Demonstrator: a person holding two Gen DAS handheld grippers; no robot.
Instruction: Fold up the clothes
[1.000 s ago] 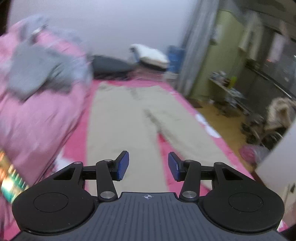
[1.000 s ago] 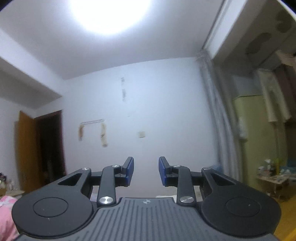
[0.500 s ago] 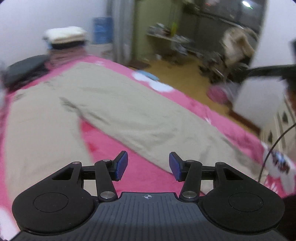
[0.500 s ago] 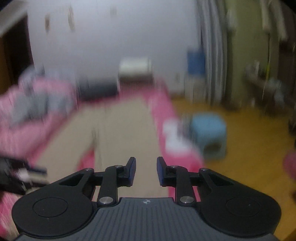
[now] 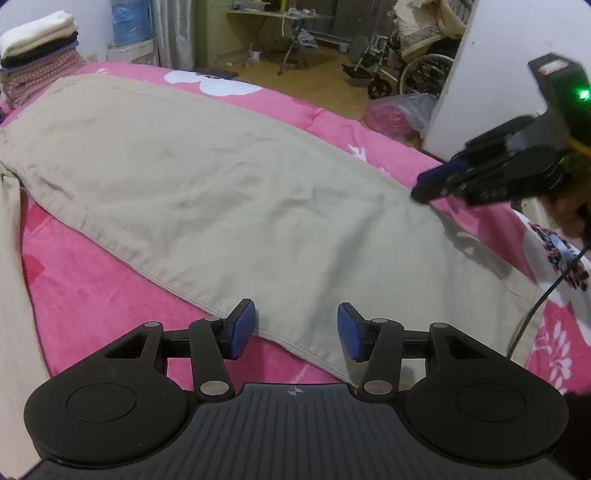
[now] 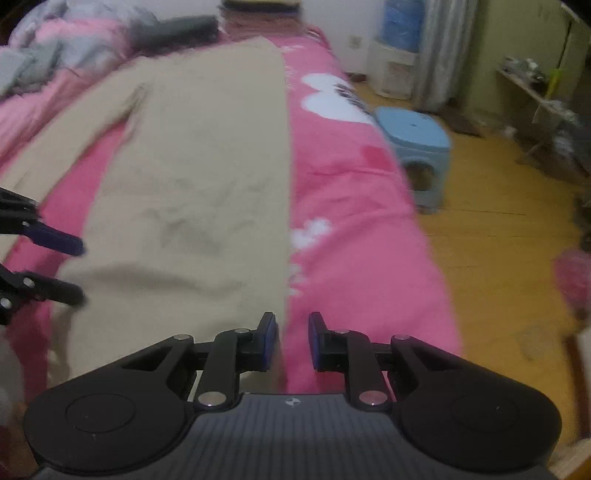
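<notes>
The right wrist view is smeared by motion: the far end of the beige trousers (image 6: pixel 192 155) melts into the grey bedding (image 6: pixel 44 62) heaped at the far left, and the dark thing (image 6: pixel 173 27) beside it cannot be told. The clutter on the shelf (image 6: pixel 532 85) at the far right is too blurred to name. The left gripper (image 6: pixel 70 266) enters from the left edge, its body cut off.

In the left wrist view the trousers' (image 5: pixel 207 192) second leg runs off the left edge. The right gripper (image 5: pixel 424 184) shows side-on, so the gap between its fingers is hidden, and the hand behind it is cropped at the right.
</notes>
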